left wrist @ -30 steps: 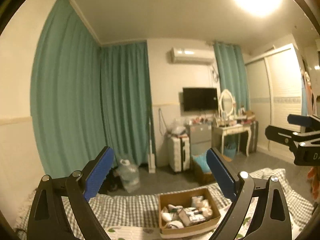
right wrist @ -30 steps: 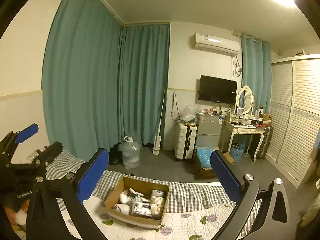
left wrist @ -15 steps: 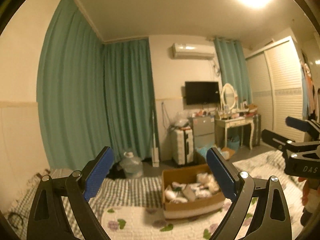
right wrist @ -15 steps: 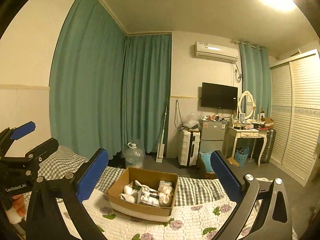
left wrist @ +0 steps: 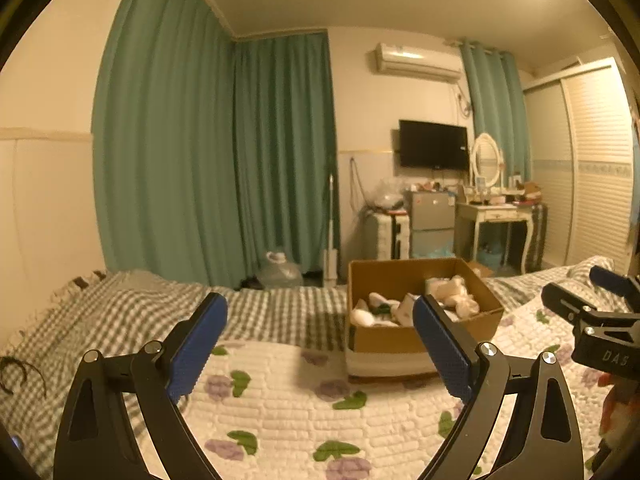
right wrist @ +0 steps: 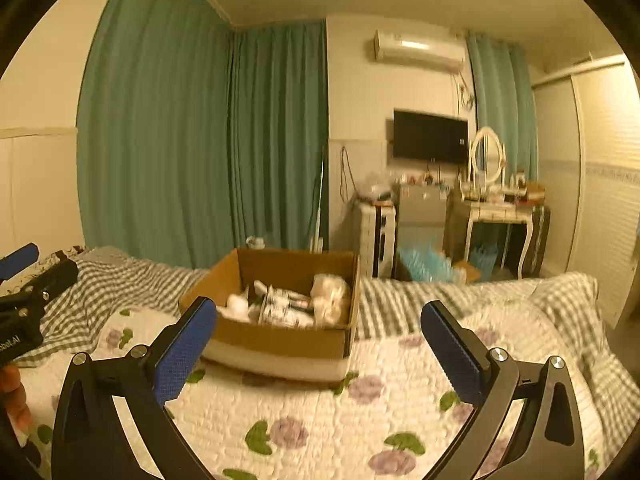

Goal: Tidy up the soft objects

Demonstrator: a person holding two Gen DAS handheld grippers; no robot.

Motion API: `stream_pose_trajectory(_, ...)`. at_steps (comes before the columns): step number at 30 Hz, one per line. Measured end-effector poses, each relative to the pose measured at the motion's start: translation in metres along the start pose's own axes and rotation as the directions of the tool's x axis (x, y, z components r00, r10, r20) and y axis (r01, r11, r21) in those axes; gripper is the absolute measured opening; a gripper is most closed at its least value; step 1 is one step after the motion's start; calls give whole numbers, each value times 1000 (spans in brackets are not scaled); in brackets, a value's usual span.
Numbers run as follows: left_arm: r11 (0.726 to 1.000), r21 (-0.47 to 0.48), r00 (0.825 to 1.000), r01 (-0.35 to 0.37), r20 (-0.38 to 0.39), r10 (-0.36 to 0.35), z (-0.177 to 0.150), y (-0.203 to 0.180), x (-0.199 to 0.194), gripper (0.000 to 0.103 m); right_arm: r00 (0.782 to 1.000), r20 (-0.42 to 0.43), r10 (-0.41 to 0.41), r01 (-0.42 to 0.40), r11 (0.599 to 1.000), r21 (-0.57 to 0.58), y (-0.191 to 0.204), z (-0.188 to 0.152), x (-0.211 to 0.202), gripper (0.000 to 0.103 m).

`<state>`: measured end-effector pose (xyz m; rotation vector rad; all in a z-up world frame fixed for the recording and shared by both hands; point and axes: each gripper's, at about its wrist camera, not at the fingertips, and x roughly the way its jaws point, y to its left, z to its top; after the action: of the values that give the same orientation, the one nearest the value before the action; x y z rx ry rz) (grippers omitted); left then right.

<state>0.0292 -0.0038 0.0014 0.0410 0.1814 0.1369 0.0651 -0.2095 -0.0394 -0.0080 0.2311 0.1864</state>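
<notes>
Both grippers have tipped down and come in closer since a second ago: the ceiling fills less of each view, the bed fills more, and the cardboard box (left wrist: 420, 316) looms larger than it did.

The left gripper (left wrist: 320, 344) hangs above the quilt with its blue pads spread wide and nothing between them. From its camera the box sits at about 1 o'clock, resting on the floral quilt (left wrist: 280, 400) where that meets the grey checked blanket (left wrist: 140, 312). Its right finger pad (left wrist: 440, 344) overlaps the box's near wall in the picture. Inside the box lies a jumble of pale soft items (left wrist: 452, 292), white and cream; which is which I cannot make out.

The right gripper (right wrist: 316, 344) is likewise wide apart and holds nothing. In its view the box (right wrist: 280, 340) lies at about 11 o'clock, just beyond the left pad (right wrist: 184, 344), with the soft things (right wrist: 328, 296) heaped toward its right side. This view is somewhat smeared.

Each gripper peeks into the other's camera: the right one at 3 o'clock in the left view (left wrist: 592, 320), the left one at 9 o'clock in the right view (right wrist: 28, 288).

Beyond the bed hang teal curtains (left wrist: 200, 160), with a wall television (left wrist: 434, 144) and a white dressing table (left wrist: 496, 212) at the far side of the room.
</notes>
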Motion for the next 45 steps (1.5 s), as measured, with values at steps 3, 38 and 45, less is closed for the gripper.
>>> stream_pose_trajectory(3,1000,9,1000,-3,0,3,-4,-2,-2,95,1000,-4,6,-6,1000,7,-1,-1,0,103)
stream_pose_trajectory(38,1000,-5,997,8,-75,-9,-17,1,8,95,1000,-9,5,-5,1000,2,6,1,-5,103)
stream_pose_trajectory(45,1000,-6,997,8,-75,-8,-17,1,8,95,1000,-8,4,-4,1000,3,6,1,-5,103)
